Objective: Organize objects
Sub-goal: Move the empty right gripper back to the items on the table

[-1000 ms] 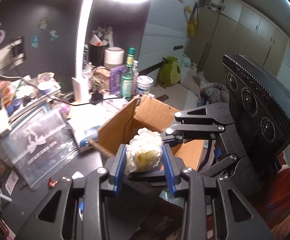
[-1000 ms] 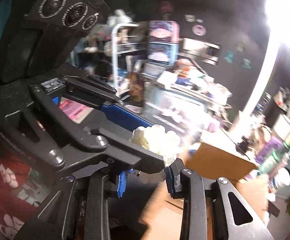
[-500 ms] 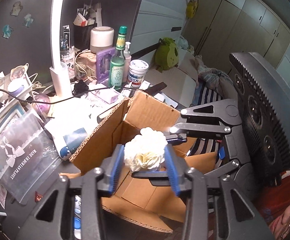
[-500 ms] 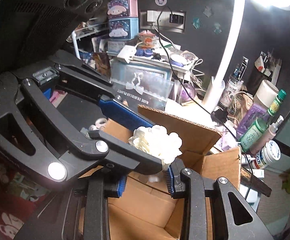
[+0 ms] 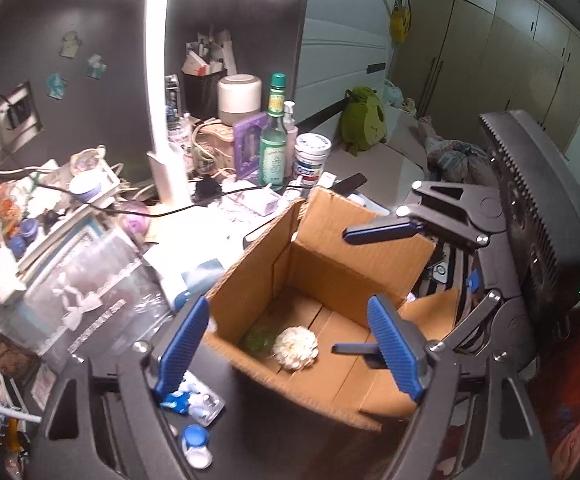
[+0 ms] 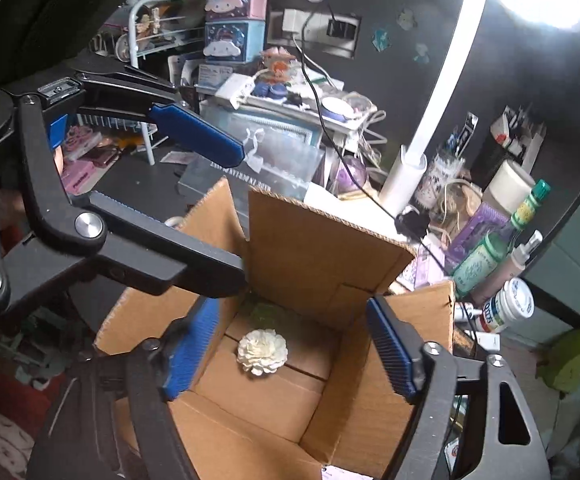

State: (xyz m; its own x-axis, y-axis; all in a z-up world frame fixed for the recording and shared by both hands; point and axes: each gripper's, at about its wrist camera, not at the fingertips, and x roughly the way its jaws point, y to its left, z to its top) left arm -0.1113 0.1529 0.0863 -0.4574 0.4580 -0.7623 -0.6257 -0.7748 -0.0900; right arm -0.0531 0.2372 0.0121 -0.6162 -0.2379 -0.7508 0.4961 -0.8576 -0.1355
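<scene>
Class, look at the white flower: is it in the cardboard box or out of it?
In. The white flower lies on the floor of the open cardboard box, free of both tools.

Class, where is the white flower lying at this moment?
In both wrist views, the white flower lies on the floor of the open cardboard box, beside a green item, held by neither hand-held gripper.

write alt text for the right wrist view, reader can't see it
A white artificial flower lies on the bottom of an open cardboard box, below the open right gripper, whose jaws have just been opening with nothing between them. The left gripper, also open, reaches in from the left. Behind stands a cluttered desk with a lit lamp and bottles.
</scene>
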